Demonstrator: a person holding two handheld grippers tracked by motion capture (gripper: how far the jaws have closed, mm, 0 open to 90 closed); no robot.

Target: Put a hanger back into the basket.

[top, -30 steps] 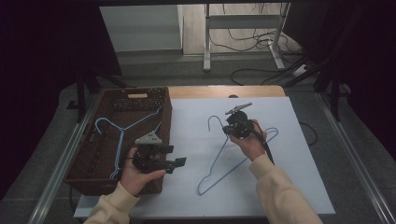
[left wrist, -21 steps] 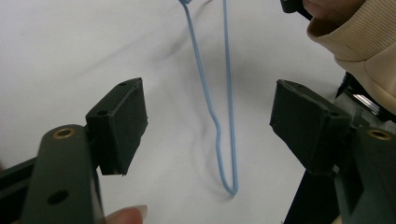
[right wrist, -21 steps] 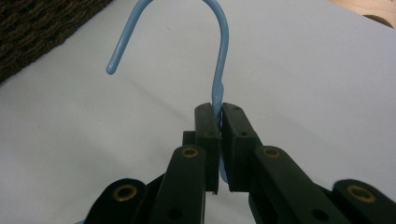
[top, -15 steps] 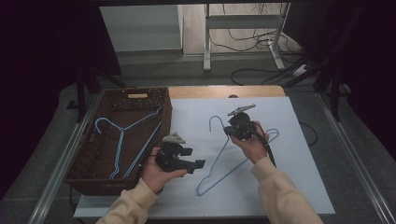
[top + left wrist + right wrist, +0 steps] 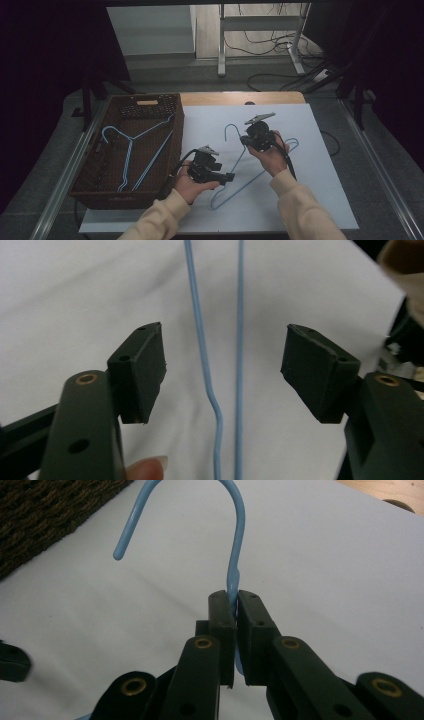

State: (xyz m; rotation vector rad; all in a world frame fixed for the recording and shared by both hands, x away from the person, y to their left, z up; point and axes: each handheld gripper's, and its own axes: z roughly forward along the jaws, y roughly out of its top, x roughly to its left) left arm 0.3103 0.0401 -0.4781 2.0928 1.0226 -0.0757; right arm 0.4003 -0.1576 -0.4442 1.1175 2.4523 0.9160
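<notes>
Where the brown wicker basket (image 5: 90, 176) stands off to the left of the left gripper (image 5: 226, 177), holds a second blue hanger (image 5: 131, 150) inside. Left gripper held low over the white sheet (image 5: 320, 190), jaws spread wide, two thin wires of the blue hanger (image 5: 239, 340) running between them, untouched by either pad. Just to the right and farther up the sheet, right gripper (image 5: 235, 605) pressed together on the hanger's neck, pinching it right below the hook (image 5: 225, 495), which curls up and away beyond the jaw tips. Hanger body flat on the sheet between the two grippers.
</notes>
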